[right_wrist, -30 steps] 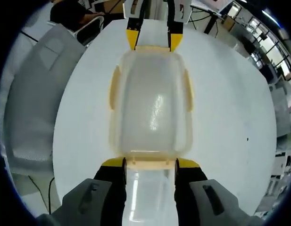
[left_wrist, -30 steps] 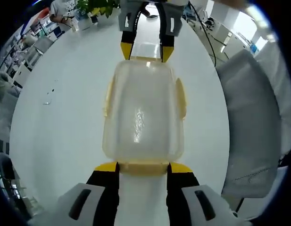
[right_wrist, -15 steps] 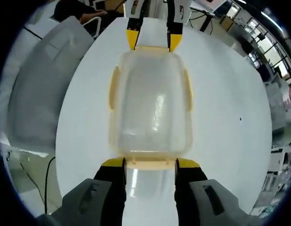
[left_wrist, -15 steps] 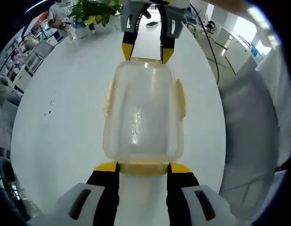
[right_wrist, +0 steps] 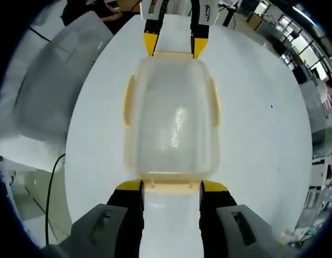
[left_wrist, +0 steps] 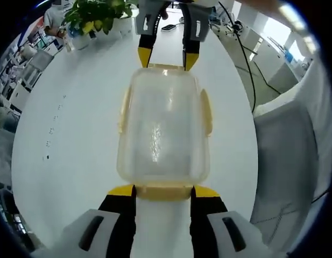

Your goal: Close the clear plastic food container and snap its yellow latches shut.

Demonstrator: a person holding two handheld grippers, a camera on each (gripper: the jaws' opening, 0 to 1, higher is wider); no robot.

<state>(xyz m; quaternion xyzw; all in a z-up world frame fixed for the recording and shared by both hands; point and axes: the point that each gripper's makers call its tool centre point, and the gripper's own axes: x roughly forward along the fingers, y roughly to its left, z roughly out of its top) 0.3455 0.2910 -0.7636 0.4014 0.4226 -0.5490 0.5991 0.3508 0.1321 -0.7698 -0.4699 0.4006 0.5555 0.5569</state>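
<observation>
White table (left_wrist: 74, 123), potted plant (left_wrist: 93, 16), grey chair (right_wrist: 53, 80).

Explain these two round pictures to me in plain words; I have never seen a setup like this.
No robot arm here: a person holds a two-jaw gripper in each hand, and a fisheye camera rides on each, looking forward along its jaws. In the left gripper view, the left gripper rises from the bottom, its yellow-tipped jaws on either side of the near end latch of a clear plastic food container. The right gripper comes in from the top at the far end. The right gripper view shows the same scene from the opposite end, with the right gripper at the bottom. The container's lid is on; it is held over a round white table. A potted plant stands at the table's far edge.
</observation>
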